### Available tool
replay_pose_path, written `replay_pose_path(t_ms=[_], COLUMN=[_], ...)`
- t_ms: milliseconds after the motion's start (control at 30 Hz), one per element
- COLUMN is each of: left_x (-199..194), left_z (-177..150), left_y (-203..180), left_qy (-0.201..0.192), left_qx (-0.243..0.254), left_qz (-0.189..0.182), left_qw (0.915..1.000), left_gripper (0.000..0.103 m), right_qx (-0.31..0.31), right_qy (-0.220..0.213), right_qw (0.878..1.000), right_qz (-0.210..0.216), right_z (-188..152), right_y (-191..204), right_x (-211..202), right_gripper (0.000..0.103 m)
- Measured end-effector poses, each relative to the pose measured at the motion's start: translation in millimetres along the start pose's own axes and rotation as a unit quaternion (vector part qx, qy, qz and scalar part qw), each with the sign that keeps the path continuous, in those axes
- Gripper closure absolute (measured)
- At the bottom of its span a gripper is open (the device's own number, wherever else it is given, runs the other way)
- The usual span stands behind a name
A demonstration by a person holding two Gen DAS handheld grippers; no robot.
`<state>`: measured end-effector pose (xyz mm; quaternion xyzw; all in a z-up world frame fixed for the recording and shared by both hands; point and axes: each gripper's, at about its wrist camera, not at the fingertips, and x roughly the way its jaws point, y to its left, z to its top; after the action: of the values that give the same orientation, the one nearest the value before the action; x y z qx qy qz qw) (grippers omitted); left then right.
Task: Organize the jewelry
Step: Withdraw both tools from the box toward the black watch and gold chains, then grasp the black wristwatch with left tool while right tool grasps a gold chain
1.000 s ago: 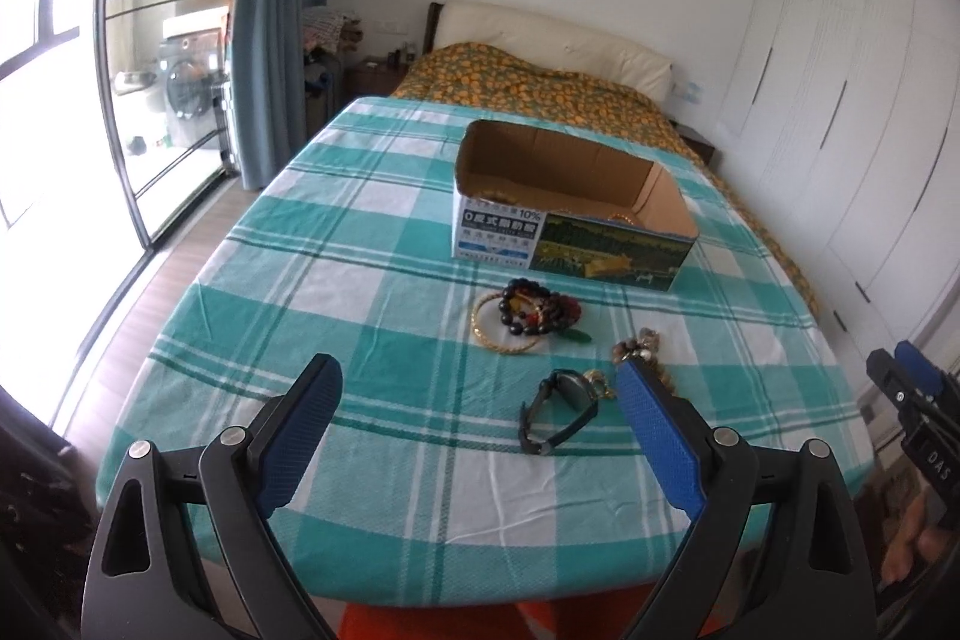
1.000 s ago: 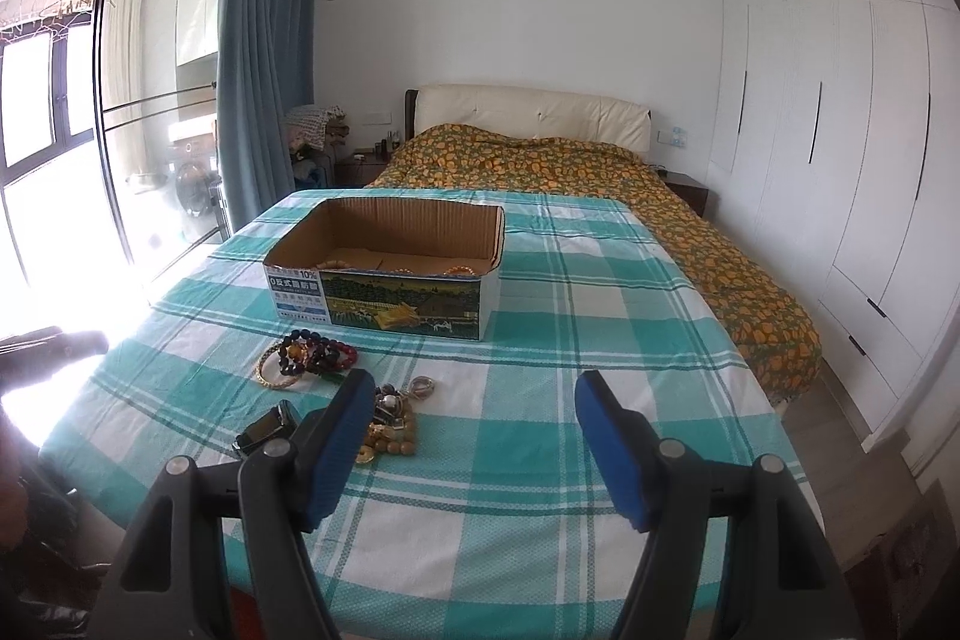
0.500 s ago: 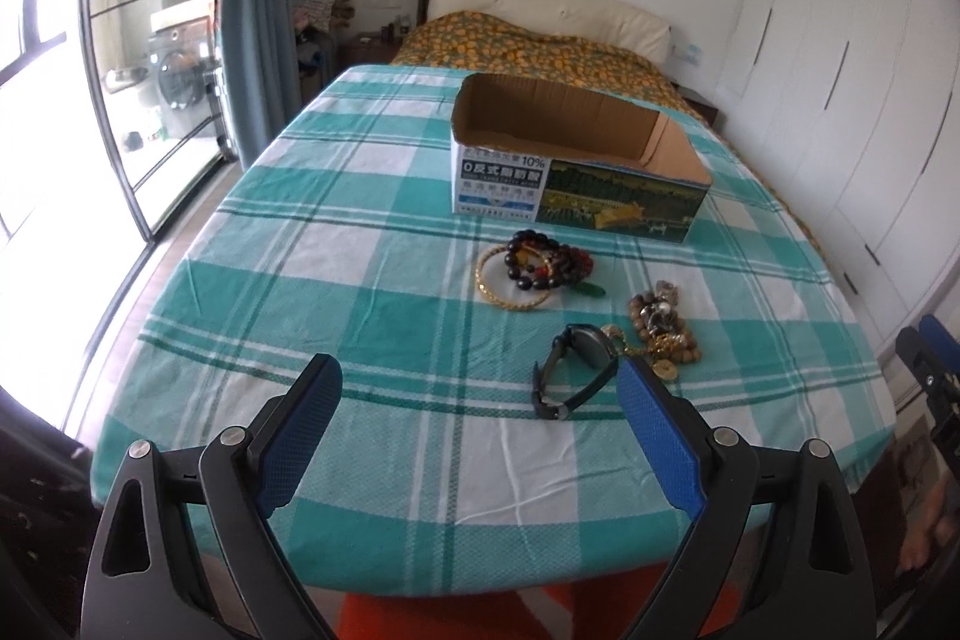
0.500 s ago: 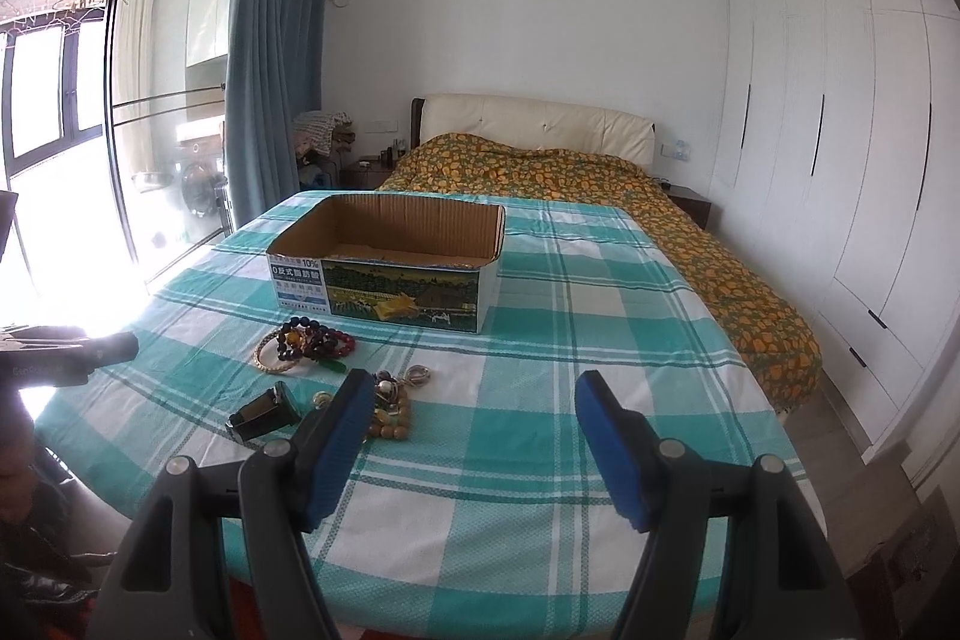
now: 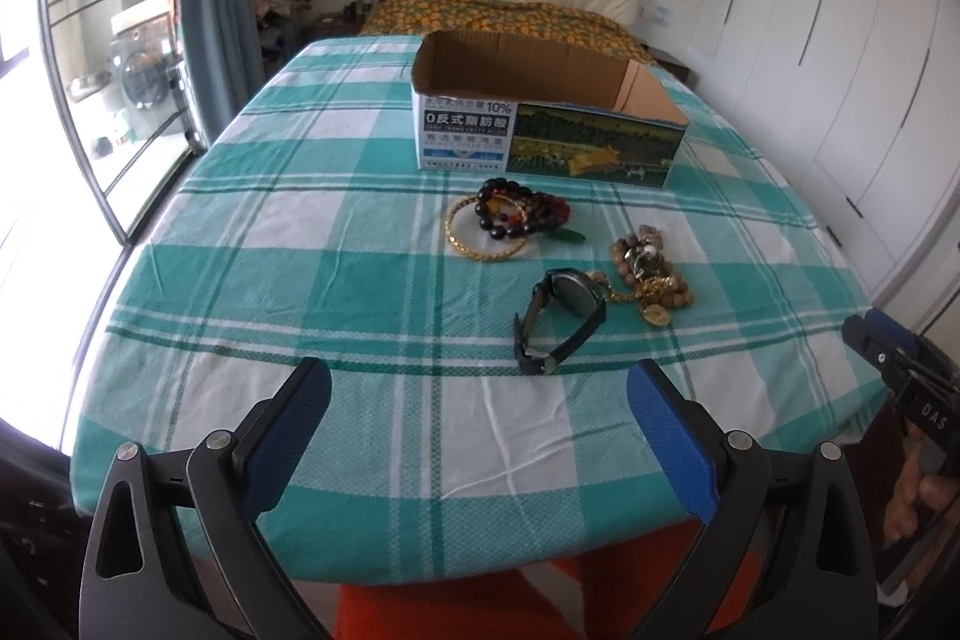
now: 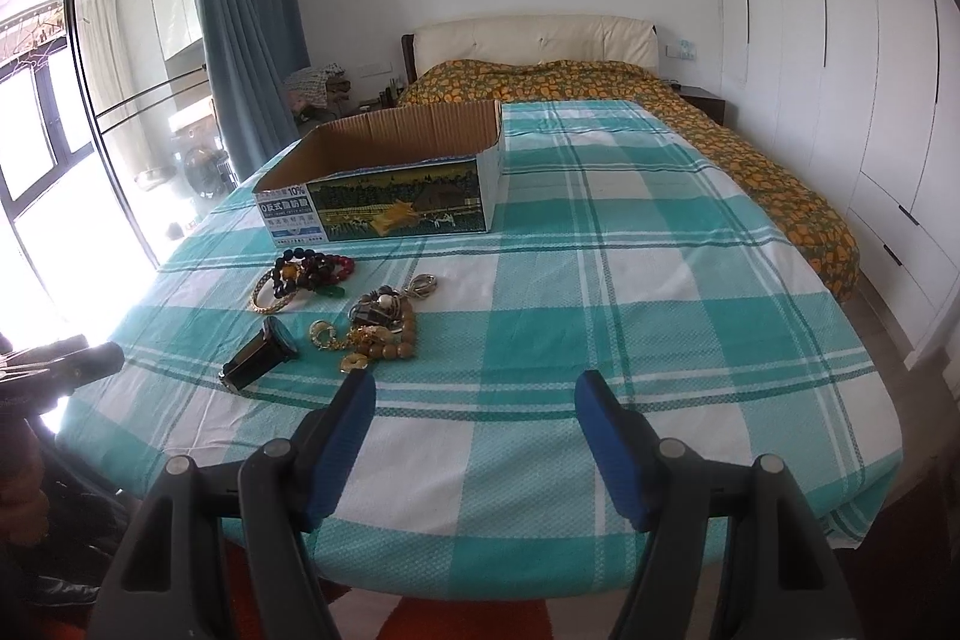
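On the left of the left wrist view, the checked cloth (image 5: 270, 244) over the worktop is bare; the jewelry begins only near the middle. Low in that frame the left claw (image 5: 479, 436) hangs above the near edge of the cloth. Its jaws have just been opening and now stand wide apart, with nothing between them.

Moving to the right, the gold bangle (image 5: 483, 235) lies under a bunch of dark bead bracelets (image 5: 519, 214), just in front of the cardboard box (image 5: 540, 133). The box is open at the top. As far as both views show, I cannot tell if anything lies inside, because the front wall hides its floor.

Further right and nearer to the camera, the black watch (image 5: 561, 319) lies on its side. It touches a small heap of wooden beads and gold pieces (image 5: 651, 274).

At the right edge of this frame the right claw (image 6: 474, 436) is seen only in part; its own camera shows the jaws apart at a middle width and empty, above bare cloth to the right of the heap.

My judgement is that the sorting has hardly begun: every visible piece is on the cloth, outside the box, and neither claw touches one. All the picking up and placing seems left to do, and the watch is the nearest piece to the left claw.
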<state>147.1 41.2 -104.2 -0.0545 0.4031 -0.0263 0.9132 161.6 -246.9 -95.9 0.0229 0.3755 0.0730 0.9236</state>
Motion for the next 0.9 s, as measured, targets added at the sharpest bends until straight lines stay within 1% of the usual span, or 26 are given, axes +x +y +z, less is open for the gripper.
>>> replay_pose_path(t_ms=[167,300,600,767,900], left_x=[14,24,48,57,65], left_z=[6,15,23,22,23], left_y=[5,4,-2,-5,-7], left_qy=[0.014,0.015,0.032,0.042,0.047], left_qx=[-0.023,-0.027,-0.017,-0.009,-0.003], left_qz=[-0.010,-0.012,-0.005,0.002,0.007], left_qw=[0.9996,0.9995,0.9993,0.9991,0.9989], left_gripper=[0.004,0.004,0.004,0.004,0.004], right_qx=[-0.003,0.000,-0.001,-0.017,-0.023], right_qy=[0.012,0.023,0.040,0.046,0.052], right_qw=[1.000,1.000,0.999,0.998,0.996], right_qz=[0.013,0.016,0.024,0.042,0.065], right_z=[-3,-3,0,3,7], right_y=[5,4,3,13,22], right_x=[6,13,26,33,44], right_gripper=[0.033,0.033,0.033,0.033,0.033])
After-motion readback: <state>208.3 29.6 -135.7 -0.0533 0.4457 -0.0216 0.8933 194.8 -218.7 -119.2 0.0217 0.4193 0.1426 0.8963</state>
